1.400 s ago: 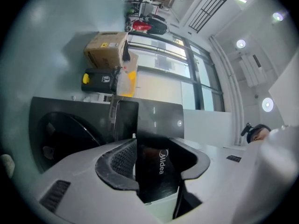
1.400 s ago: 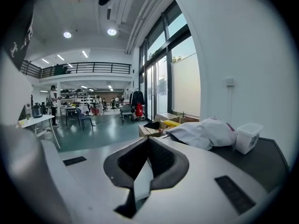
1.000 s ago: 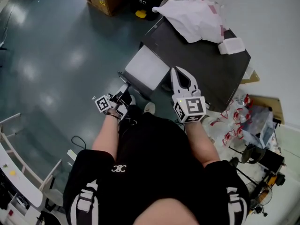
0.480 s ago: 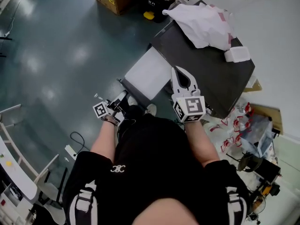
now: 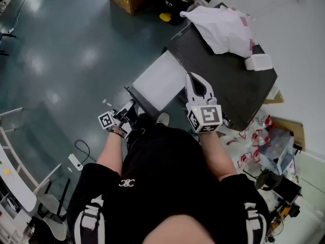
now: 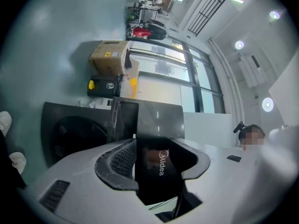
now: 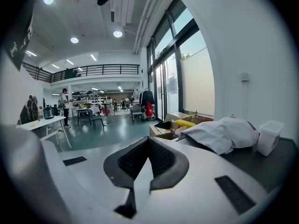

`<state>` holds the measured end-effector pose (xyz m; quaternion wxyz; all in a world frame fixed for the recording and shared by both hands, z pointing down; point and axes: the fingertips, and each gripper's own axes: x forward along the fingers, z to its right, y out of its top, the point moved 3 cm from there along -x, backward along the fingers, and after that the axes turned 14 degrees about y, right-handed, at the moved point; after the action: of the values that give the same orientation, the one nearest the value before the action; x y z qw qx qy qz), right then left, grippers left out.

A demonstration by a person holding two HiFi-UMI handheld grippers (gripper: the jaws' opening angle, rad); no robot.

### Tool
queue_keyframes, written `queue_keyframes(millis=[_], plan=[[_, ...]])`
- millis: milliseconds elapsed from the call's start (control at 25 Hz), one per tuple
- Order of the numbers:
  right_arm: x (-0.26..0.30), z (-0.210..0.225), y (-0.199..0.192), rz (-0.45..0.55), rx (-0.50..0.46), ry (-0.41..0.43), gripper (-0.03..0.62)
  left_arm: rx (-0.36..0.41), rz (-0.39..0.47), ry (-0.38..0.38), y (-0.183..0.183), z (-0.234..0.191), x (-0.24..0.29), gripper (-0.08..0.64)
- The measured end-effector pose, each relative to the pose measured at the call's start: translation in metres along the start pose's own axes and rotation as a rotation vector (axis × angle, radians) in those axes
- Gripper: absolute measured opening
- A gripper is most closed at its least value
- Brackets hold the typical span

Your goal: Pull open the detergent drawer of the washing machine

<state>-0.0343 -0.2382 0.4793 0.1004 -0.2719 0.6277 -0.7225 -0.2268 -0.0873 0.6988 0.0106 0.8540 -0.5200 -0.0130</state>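
where my left claw [image 5: 124,113] sits low at the front of the washing machine [image 5: 228,80], i find it clenched on the dark drawer [image 6: 156,171] panel, which fills the gap between its jaws. my right claw [image 5: 193,79] hovers over the machine's near edge, jaws closed together, empty. a white cloth [image 5: 223,27] lies on top.

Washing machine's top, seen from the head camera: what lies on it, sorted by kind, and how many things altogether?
Crumpled white bundle: 1
Small white tub: 1
Total: 2
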Motion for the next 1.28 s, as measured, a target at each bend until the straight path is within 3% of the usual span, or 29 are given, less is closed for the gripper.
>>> queue_keyframes(millis=[1120, 1280], plan=[[0.005, 0.002, 0.005, -0.004, -0.020, 0.024, 0.002, -0.007, 0.042, 0.078, 0.007, -0.020, -0.022, 0.215], [0.010, -0.005, 0.004, -0.008, -0.022, 0.037, 0.002, 0.023, 0.039, 0.082, 0.008, -0.020, -0.022, 0.215]])
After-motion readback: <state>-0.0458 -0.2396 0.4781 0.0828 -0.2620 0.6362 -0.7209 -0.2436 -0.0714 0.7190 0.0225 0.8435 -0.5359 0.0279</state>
